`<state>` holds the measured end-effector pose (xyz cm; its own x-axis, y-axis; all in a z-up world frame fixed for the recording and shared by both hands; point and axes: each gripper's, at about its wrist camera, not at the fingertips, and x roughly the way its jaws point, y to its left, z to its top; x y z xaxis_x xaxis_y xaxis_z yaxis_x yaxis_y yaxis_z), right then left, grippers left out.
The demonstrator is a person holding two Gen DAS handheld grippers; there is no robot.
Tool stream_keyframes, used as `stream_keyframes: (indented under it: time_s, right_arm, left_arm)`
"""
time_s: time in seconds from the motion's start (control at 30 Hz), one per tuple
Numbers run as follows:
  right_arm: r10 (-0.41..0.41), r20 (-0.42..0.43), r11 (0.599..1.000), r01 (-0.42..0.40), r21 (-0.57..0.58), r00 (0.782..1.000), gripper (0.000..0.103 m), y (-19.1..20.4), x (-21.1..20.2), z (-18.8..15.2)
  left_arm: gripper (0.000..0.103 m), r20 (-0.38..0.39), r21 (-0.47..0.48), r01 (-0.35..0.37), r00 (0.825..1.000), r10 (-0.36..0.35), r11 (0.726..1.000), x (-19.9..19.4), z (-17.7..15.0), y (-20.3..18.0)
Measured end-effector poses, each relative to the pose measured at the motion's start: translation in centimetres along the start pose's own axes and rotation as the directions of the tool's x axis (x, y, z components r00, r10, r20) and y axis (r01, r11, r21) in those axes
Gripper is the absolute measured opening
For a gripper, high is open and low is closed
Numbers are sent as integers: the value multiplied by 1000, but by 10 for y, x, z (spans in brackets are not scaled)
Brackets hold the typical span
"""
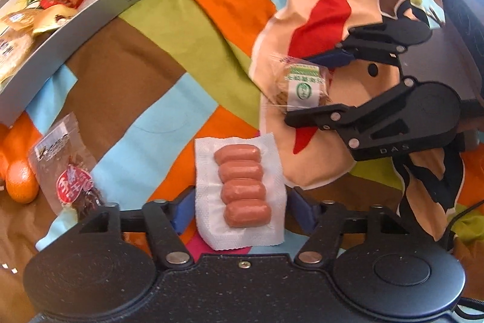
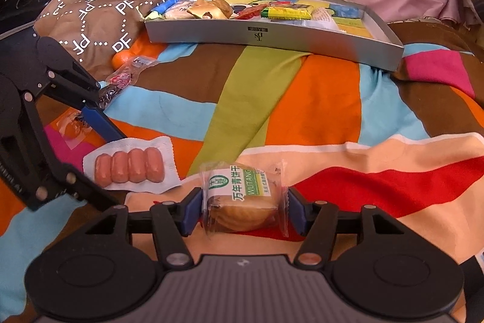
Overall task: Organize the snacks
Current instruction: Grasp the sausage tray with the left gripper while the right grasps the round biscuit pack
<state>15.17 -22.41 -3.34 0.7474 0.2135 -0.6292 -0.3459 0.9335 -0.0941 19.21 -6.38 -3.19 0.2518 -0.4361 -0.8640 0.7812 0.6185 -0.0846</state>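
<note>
Currently the right gripper (image 2: 243,209) clamps a clear-wrapped biscuit (image 2: 242,199) with a green-and-white label, just above the quilt (image 2: 287,99). The left gripper (image 1: 239,209) spreads wide around a white pack of four sausages (image 1: 242,189) lying on the quilt.

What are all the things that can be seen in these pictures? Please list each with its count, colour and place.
sausage pack: one, white with four pink sausages, on the blanket between the left claw's fingers
biscuit packet: one, clear with green and white label, in the right claw
dried meat packet: one, clear with red label, left of the sausages
oranges: at least one, orange, beside the meat packet
tray: one, grey, far side of the blanket, holding several wrapped snacks
blanket: one, multicoloured patches, under everything
brown cloth: one, white letters, left of the tray
left claw: black, blue pads, open around the sausage pack
right claw: black, blue pads, shut on the biscuit packet
</note>
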Motion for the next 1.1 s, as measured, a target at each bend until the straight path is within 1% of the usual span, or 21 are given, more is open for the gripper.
stream_keyframes:
  time_s: [0.1,0.2,0.3,0.43,0.57,0.7,0.87,0.97,1.1]
  right_arm:
    - [-8,8,1000,8,8,1000,62,2,0,-1]
    - [-19,16,1000,19,11,1000,59,6,-1,-2]
    - [-28,27,1000,28,5,999,56,10,-3,-3]
    - [-39,48,999,39,-2,998,54,16,-7,-6]
    - [-57,78,997,60,-41,995,53,26,-11,-9]
    - [-76,115,991,88,-103,990,53,38,-16,-12]
    - [-124,158,975,150,-167,980,53,52,-20,-15]
    - [-133,180,969,166,-185,975,53,57,-22,-16]
    - [-137,207,967,177,-185,969,53,58,-27,-16]
  left_arm:
    - [62,16,-18,3,1000,-2,1000,-4,-4,7]
    - [61,38,-31,-22,999,24,999,-5,-6,6]
    - [60,76,-84,-56,995,62,995,-10,-13,5]
    - [59,124,-183,-91,986,115,979,-17,-24,-3]
    - [58,156,-232,-116,976,155,966,-24,-36,-10]
    - [58,197,-234,-148,961,196,961,-30,-44,-19]
    - [58,237,-251,-163,945,224,954,-37,-52,-23]
    - [58,266,-259,-175,933,244,950,-42,-52,-24]
    - [58,312,-268,-190,910,272,944,-49,-49,-27]
